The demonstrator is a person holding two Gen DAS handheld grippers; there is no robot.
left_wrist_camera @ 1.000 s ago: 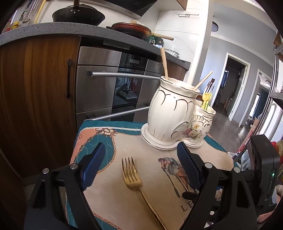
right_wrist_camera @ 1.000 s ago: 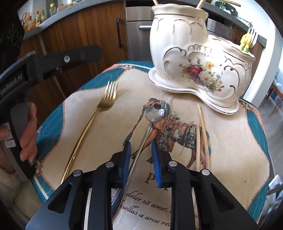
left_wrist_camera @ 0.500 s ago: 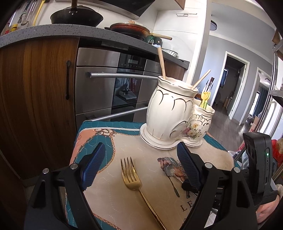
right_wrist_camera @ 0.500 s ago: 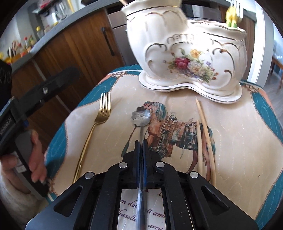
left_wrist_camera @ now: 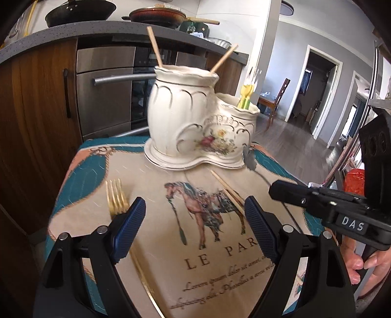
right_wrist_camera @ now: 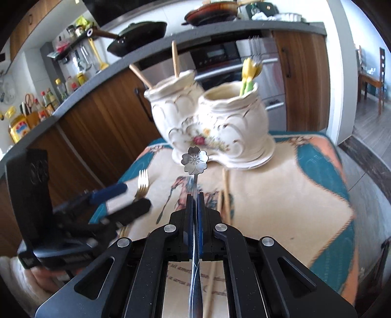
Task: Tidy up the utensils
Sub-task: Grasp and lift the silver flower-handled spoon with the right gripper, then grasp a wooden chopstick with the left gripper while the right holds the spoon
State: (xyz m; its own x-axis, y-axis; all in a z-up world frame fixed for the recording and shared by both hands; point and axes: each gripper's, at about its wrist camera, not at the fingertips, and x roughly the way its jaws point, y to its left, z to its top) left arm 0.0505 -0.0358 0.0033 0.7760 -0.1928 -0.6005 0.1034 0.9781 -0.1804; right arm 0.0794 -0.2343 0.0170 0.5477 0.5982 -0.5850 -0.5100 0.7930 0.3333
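My right gripper [right_wrist_camera: 194, 200] is shut on the thin handle of a silver flower-headed utensil [right_wrist_camera: 194, 160], held above the mat and pointing at the cream two-pot ceramic holder [right_wrist_camera: 215, 122]. The left wrist view shows the same utensil [left_wrist_camera: 249, 159] in the air beside the holder [left_wrist_camera: 190, 127]. My left gripper [left_wrist_camera: 193, 227] hangs open over the horse-print mat [left_wrist_camera: 215, 254] with nothing between its fingers. A gold fork [left_wrist_camera: 117, 198] lies partly under its left finger. Two loose chopsticks [left_wrist_camera: 227, 190] rest on the mat. More chopsticks [right_wrist_camera: 174, 58] stand in the tall pot, yellow-green utensils [right_wrist_camera: 248, 78] in the low one.
Behind the small table are wooden cabinets [left_wrist_camera: 36, 110], an oven with bar handles [left_wrist_camera: 117, 79] and a grey counter carrying pans [left_wrist_camera: 80, 12]. To the right the floor leads to a doorway [left_wrist_camera: 315, 93] and a chair [left_wrist_camera: 278, 97]. A hand [left_wrist_camera: 366, 264] holds the right gripper.
My right gripper closed on the flower-headed utensil's handle and lifted it off the mat toward the holder. My left gripper, still open, shifted sideways so the fork now lies by its left finger.
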